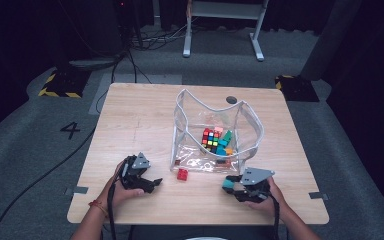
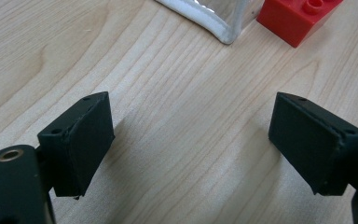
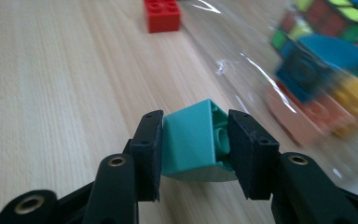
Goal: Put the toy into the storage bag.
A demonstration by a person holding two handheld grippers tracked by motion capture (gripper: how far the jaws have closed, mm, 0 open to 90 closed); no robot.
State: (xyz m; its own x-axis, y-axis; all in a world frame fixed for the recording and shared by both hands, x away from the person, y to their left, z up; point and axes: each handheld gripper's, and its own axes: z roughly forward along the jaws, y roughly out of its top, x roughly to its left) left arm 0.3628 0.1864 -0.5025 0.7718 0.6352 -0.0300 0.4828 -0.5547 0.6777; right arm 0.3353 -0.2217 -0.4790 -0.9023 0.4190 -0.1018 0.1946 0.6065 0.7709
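Currently right hand-held gripper [image 3: 195,151] clamps teal brick [image 3: 193,142] beside bag edge [image 1: 200,169].

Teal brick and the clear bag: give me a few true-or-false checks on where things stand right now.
1. The right gripper is shut on the teal brick. True.
2. The left gripper holds the red brick. False: its jaws stand open over bare table, and the red brick lies on the wood ahead of them.
3. A puzzle cube lies inside the clear bag. True.
4. The clear bag holds nothing. False: the puzzle cube and several coloured bricks lie in it.
5. The red brick lies outside the bag. True.
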